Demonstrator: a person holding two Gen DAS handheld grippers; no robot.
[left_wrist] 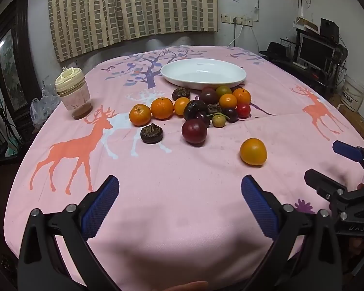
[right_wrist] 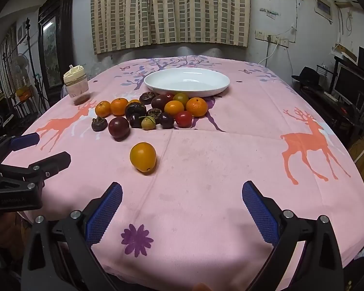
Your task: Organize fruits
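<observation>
Both grippers hang low over the near edge of the pink tablecloth (right_wrist: 230,150), nothing picked yet. Left gripper (left_wrist: 179,208) has its jaws spread wide & empty; right gripper (right_wrist: 182,211) same. White dish (right_wrist: 186,82) sits at 12 o'clock, empty. Fruit pile (right_wrist: 153,111) is bunched just in front of it. One loose orange fruit (right_wrist: 143,156) lies apart, approx 11 o'clock from the right gripper. Risks, IMO: round fruit rolls if nudged off-centre, maybe off the table; soft cloth could bunch under a finger; reaching into the pile could scatter neighbours. Jar (right_wrist: 76,87) at 10 o'clock could tip.
</observation>
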